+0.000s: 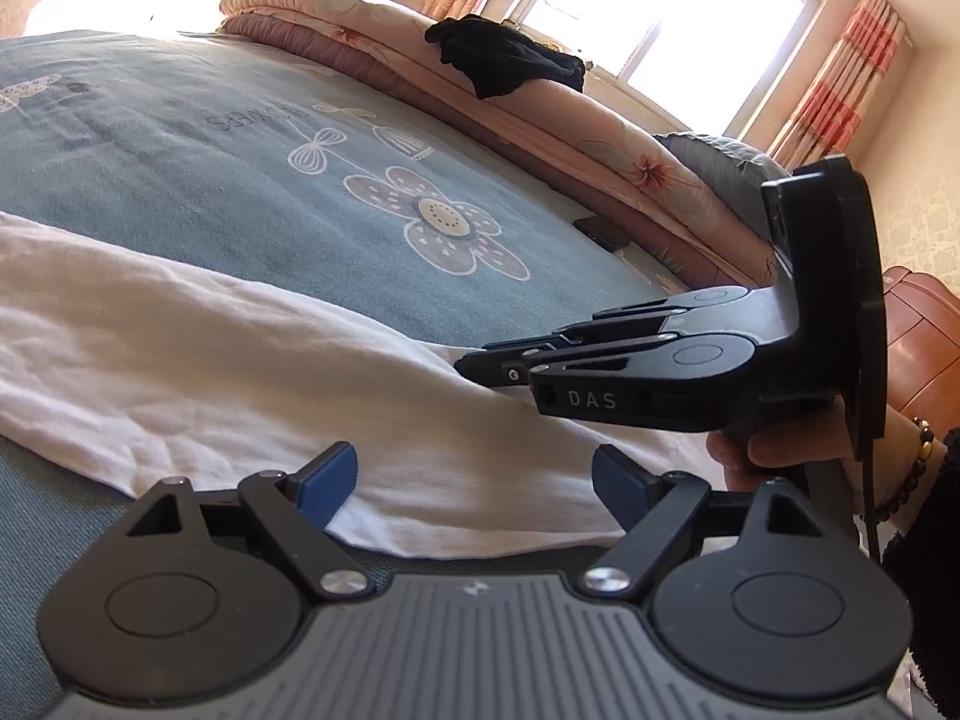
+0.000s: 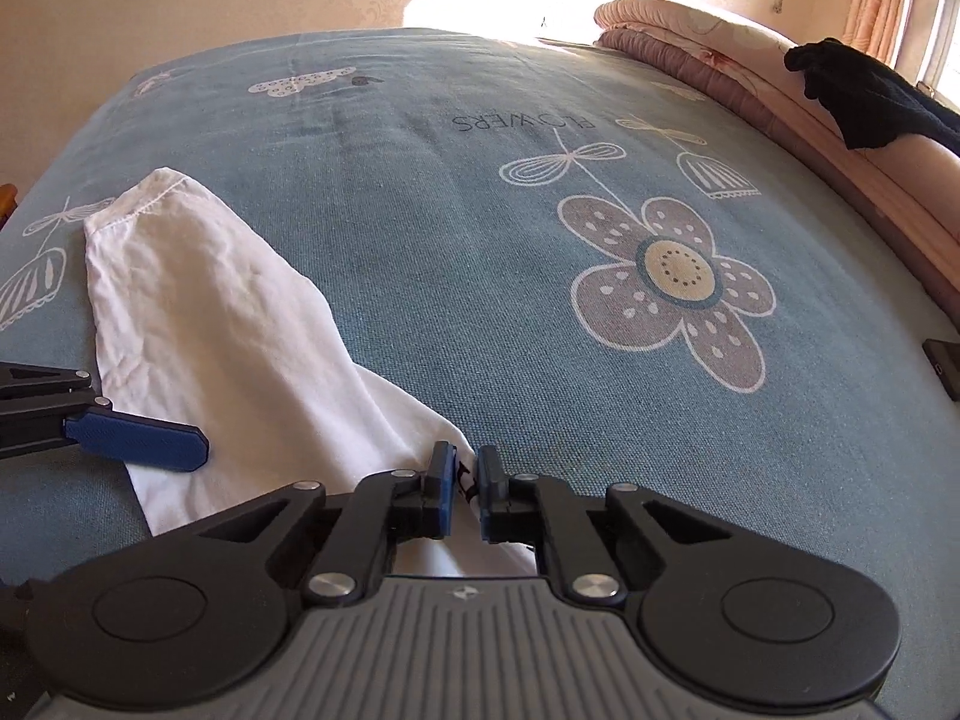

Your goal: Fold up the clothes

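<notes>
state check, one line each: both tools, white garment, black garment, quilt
left tool: open, fingers over the white garment's near edge, gripping nothing
right tool: shut on white garment
white garment: lying wrinkled on the bedspread, one edge pinched
black garment: crumpled, draped on the quilt
quilt: folded

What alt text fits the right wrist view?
The right gripper is shut on an edge of a white garment lying on a blue flowered bedsheet. The left gripper's blue finger rests over the cloth.
</notes>
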Available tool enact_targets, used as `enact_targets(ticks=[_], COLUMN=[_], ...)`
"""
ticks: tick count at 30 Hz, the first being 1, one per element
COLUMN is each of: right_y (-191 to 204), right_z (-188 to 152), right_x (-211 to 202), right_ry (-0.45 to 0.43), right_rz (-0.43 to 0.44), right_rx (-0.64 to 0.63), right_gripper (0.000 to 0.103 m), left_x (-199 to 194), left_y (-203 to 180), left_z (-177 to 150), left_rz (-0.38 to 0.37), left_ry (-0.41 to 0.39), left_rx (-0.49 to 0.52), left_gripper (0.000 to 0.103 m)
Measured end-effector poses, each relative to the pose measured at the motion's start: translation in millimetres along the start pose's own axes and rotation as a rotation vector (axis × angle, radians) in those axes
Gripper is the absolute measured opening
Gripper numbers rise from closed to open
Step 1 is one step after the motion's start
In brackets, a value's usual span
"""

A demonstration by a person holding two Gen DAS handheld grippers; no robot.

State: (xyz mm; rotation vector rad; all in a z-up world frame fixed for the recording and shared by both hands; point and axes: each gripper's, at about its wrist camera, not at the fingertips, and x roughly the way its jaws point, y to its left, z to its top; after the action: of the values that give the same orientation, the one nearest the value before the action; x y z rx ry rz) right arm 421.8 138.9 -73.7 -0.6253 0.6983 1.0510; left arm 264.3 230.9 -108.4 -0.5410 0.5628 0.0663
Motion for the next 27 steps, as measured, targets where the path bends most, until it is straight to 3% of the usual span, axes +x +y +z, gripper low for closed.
enact_targets(ticks=[6,10,12,15,20,21,27], right_y=[-8,-12,-14,-12,11,17,49], right_z=[6,12,16,23,34,38,51], right_x=[12,5,-3,-11,-6,-3,25], right_ry=[-0.03,-0.068,-0.091,-0.101,-0.097,-0.097,-0.07], right_rz=[-0.094,-0.136,-0.126,-0.043,0.104,0.122,0.212], right_rx=[0.071,0.122,0.146,0.183,0.195,0.19,0.167], right_gripper=[0.004,0.017,0.017,0.018,0.018,0.018,0.018], left_x=[-1,-4,-8,-25,-61,-65,-76], left_y=[1,3,6,19,48,53,77], left_z=[-1,0,2,6,8,8,8], left_rz=[0.0,0.006,0.038,0.161,0.534,0.573,0.61], left_ry=[-0.003,-0.014,-0.047,-0.179,-0.428,-0.453,-0.504], left_rx=[-0.002,-0.022,-0.047,-0.139,-0.333,-0.364,-0.477], left_gripper=[0.086,0.086,0.086,0.086,0.086,0.086,0.086])
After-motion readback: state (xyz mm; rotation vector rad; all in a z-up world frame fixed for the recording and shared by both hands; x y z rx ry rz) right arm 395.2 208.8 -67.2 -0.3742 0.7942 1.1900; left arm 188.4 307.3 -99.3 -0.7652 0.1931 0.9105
